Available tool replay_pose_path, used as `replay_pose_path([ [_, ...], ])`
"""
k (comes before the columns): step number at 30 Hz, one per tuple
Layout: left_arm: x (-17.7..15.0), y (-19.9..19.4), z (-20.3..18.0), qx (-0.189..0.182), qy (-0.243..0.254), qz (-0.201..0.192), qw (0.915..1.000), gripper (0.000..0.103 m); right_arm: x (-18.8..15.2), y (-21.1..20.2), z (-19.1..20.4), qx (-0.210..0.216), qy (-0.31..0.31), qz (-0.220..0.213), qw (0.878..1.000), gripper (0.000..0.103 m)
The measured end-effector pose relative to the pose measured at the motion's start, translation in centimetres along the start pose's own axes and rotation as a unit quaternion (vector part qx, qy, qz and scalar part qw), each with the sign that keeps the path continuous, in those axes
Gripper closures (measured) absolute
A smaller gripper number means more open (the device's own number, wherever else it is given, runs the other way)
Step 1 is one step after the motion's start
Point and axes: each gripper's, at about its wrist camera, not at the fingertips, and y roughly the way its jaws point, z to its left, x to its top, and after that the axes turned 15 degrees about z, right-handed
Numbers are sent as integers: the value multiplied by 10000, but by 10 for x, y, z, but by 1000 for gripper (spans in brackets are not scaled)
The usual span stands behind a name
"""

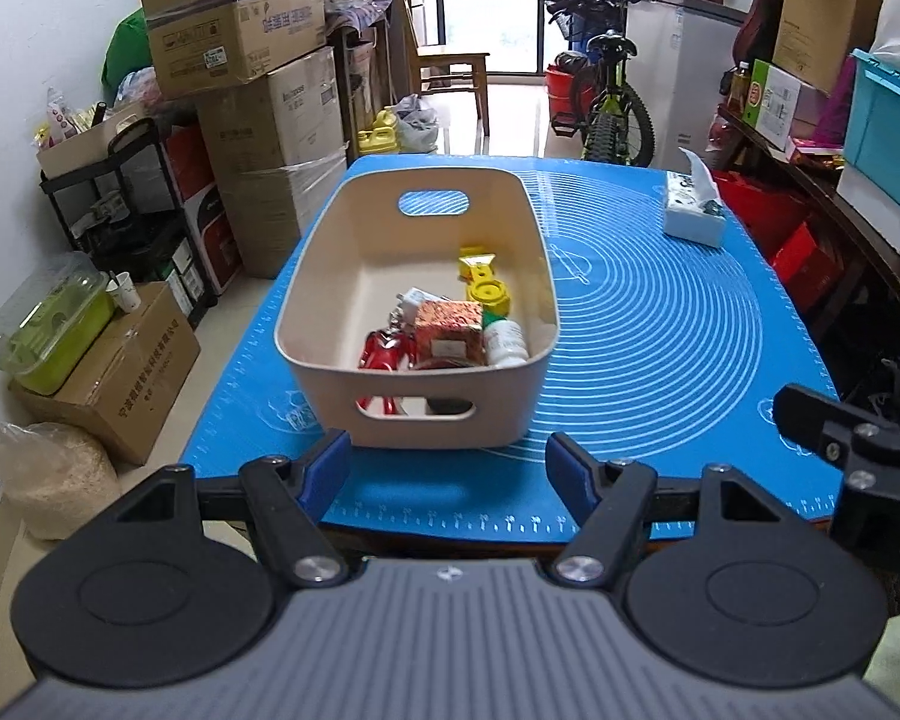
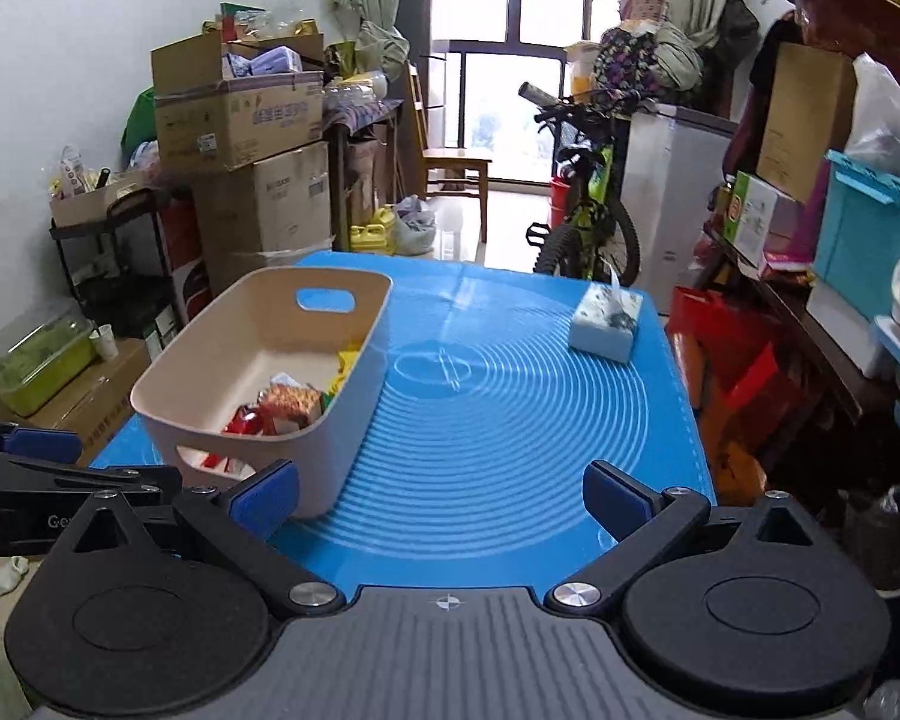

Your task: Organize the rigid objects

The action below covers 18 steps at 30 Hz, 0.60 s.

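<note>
1. A blue silicone baking mat point(image 1: 660, 324), printed with concentric white rings and ruler marks along its near edge, is seen spread over the whole tabletop.
2. A beige plastic storage bin point(image 1: 330, 276) with cut-out handles is set on the left half of the mat; in the right wrist view it point(image 2: 354, 396) lies to the left of centre.
3. The small rigid items are found gathered inside the bin, toward its near end: a red-and-gold patterned box point(image 1: 450, 330), a red tool point(image 1: 384, 351), a white bottle with a green cap point(image 1: 504, 339), a yellow round-topped piece point(image 1: 486, 291) and a small white item point(image 1: 415, 300) whose kind cannot be told.
4. A tissue box point(image 1: 693, 213) is left at the far right of the mat, well apart from the bin; it is soft-packed and is judged not to belong to the task.
5. No loose rigid object is seen on the bare mat, so the sorting is judged complete or nearly so.
6. The left gripper point(image 1: 449, 468) is held spread wide and empty just before the bin's near wall; the right gripper point(image 2: 441, 495) is likewise spread and empty over the mat, beside the bin's near right corner.
7. Writing on the bin's contents is too small to be read; on the stacked cartons behind, only blurred Chinese characters are made out.
</note>
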Motion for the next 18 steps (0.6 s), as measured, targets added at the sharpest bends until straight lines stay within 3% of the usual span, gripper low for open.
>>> replay_pose_path([
  [18, -37, 17, -11, 7, 344, -175, 9993, 31, -65, 13, 8, 54, 124, -176, 9998, 3],
])
